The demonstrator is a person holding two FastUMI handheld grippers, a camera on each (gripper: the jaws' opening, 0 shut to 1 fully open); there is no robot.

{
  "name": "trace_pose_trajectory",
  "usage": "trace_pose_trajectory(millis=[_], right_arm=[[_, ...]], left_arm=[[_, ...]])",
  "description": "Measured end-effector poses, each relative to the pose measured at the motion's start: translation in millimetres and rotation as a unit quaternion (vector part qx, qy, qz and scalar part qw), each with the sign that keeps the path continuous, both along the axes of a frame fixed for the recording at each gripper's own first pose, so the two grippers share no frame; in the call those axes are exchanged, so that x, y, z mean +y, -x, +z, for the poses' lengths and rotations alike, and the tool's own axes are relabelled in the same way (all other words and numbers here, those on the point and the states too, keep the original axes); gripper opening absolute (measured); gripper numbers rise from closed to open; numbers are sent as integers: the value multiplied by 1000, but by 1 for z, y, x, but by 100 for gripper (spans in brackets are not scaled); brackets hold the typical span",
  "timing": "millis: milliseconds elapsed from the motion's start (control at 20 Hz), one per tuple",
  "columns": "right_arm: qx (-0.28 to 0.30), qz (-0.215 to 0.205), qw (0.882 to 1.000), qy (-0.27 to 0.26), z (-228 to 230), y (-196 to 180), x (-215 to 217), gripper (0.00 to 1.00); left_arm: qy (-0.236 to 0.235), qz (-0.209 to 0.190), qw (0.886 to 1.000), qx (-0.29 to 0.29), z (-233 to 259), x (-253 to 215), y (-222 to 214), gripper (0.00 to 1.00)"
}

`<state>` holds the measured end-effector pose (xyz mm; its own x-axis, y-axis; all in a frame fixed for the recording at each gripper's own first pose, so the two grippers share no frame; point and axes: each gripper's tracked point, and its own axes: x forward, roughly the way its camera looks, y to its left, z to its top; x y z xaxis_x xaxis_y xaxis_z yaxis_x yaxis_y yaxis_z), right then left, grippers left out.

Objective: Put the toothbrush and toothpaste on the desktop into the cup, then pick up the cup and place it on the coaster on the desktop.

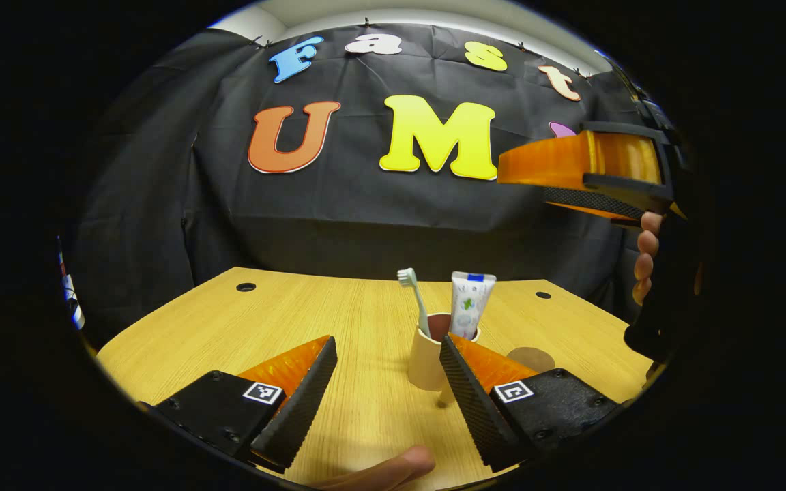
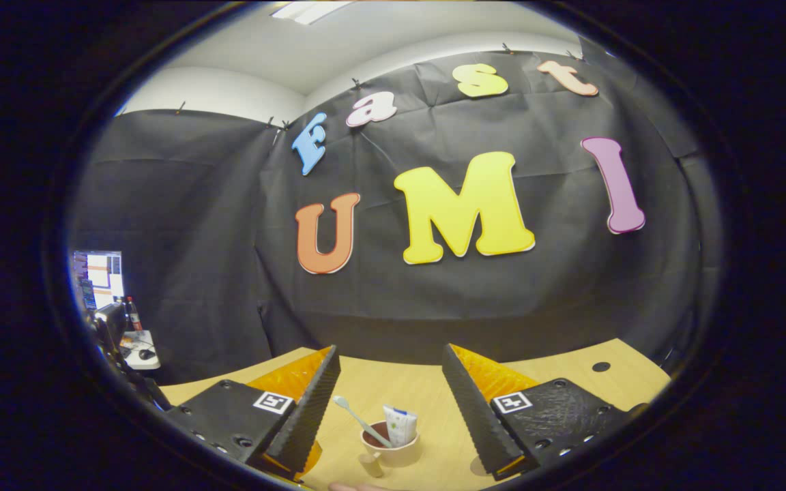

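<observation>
Cream cup (image 1: 427, 358), holding toothbrush (image 1: 413, 296) and toothpaste (image 1: 471, 303), stands between the left gripper's (image 1: 386, 382) wide jaws; next they should close, then lift toward the coaster (image 1: 533, 358) just right.

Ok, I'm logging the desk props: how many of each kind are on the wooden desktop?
White toothbrush: 1
White toothpaste tube: 1
Cream handled cup, brown inside: 1
Round brown coaster: 1
Total: 4

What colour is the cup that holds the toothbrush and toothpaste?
The cup is cream outside and dark reddish-brown inside, which shows best in the left gripper view.
</observation>
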<state>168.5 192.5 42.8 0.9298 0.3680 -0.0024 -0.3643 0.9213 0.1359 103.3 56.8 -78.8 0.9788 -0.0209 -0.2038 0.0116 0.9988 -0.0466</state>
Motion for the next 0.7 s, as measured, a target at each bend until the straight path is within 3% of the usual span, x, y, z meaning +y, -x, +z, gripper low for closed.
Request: trace_pose_trajectory(millis=[200, 400, 700], right_arm=[[-18, -1, 1000, 3, 10, 23, -22, 98], [-32, -24, 999, 13, 6, 43, -55, 93], [-26, -54, 998, 31, -26, 66, -99, 96]], left_arm=[[-2, 0, 1000, 18, -6, -13, 1, 96], [-8, -1, 999, 39, -12, -26, -4, 96], [-16, 1, 998, 56, -9, -40, -18, 98]])
